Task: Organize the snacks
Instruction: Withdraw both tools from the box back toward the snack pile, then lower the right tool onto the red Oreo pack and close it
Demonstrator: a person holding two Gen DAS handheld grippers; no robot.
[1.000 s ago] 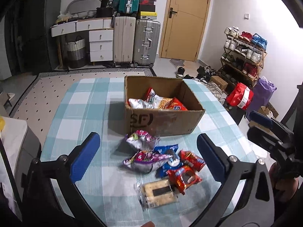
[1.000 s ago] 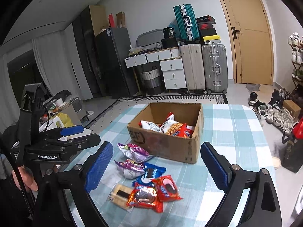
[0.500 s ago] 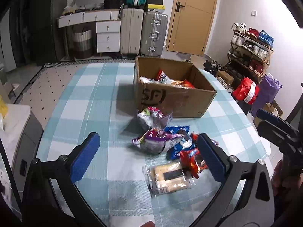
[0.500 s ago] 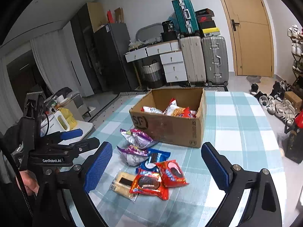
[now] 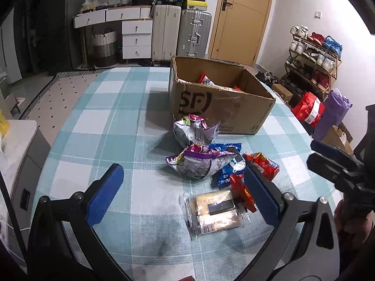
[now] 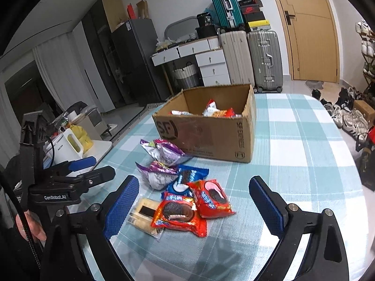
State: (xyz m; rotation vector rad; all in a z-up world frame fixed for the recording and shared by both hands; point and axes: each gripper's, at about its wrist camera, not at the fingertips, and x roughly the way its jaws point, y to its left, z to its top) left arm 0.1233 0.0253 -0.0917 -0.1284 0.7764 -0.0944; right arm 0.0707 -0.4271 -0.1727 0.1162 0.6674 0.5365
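A cardboard box (image 5: 218,104) (image 6: 206,135) with several snack packs inside stands on the checked tablecloth. In front of it lie two purple-silver bags (image 5: 199,162) (image 6: 164,151), a blue Oreo pack (image 5: 226,175) (image 6: 187,179), two red Oreo packs (image 6: 178,214) (image 6: 211,197) and a clear cracker pack (image 5: 214,210) (image 6: 143,215). My left gripper (image 5: 185,194) is open and empty, low over the purple bag and cracker pack. My right gripper (image 6: 194,205) is open and empty, above the red packs.
Suitcases (image 5: 180,32), white drawers (image 5: 136,37) and a wooden door (image 5: 243,16) stand behind the table. A shoe rack (image 5: 314,53) and red and purple bags (image 5: 309,110) are on the right. A white side cabinet with a kettle (image 6: 68,145) is on the left.
Both grippers have moved down and forward toward the loose snacks; the packs and box appear larger and closer. Both stay open and empty.
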